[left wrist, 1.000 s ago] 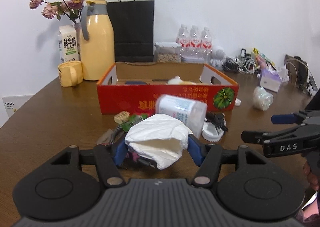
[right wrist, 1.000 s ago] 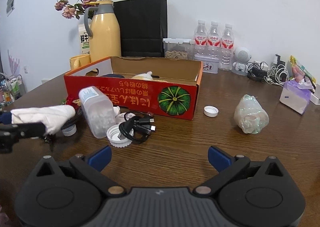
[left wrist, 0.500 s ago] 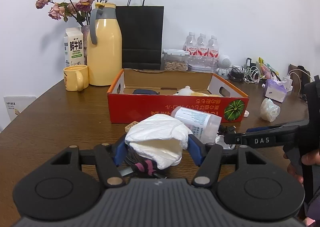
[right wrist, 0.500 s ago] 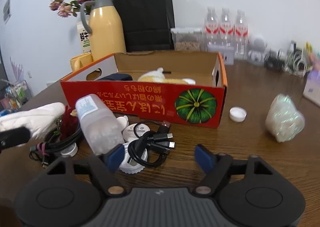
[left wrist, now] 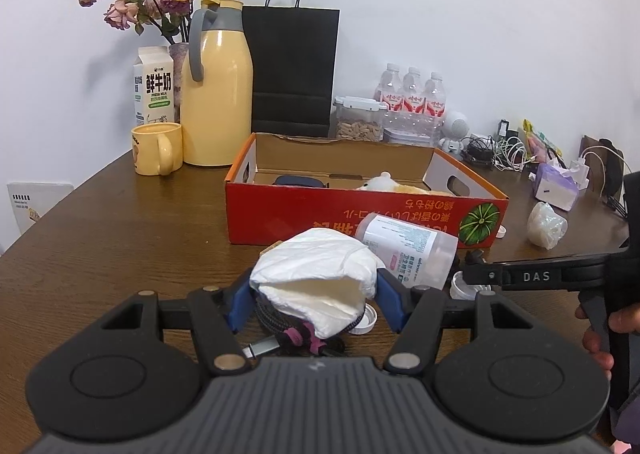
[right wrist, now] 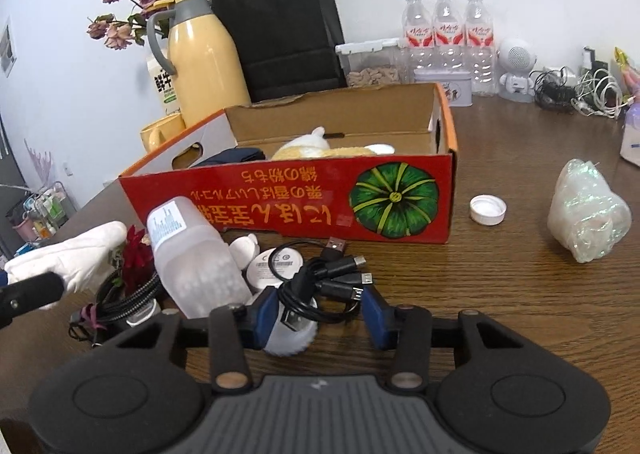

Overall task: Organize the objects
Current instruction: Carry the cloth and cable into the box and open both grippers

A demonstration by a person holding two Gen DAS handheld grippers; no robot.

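Observation:
My left gripper (left wrist: 316, 294) is shut on a folded white cloth bundle (left wrist: 316, 274), held just above a braided cable (left wrist: 276, 318). My right gripper (right wrist: 322, 314) is low over the table and its jaws are closing. A coiled black USB cable (right wrist: 320, 286) and a white ribbed lid (right wrist: 292, 338) sit between its blue pads. A translucent plastic jar (right wrist: 196, 258) lies on its side just left of them. The red pumpkin-print box (right wrist: 300, 198) stands behind, with a plush toy (right wrist: 316, 146) and a dark item inside.
A yellow thermos (left wrist: 216, 94), mug (left wrist: 154, 148), milk carton (left wrist: 154, 86) and black paper bag (left wrist: 292, 66) stand at the back. Crumpled plastic wrap (right wrist: 584, 210), a bottle cap (right wrist: 488, 209), water bottles (right wrist: 448, 34) and tangled chargers (right wrist: 576, 90) are on the right.
My right gripper moved forward and left to the black cable, and its jaws narrowed around it. My left gripper kept the white bundle and drifted back a little from the box.

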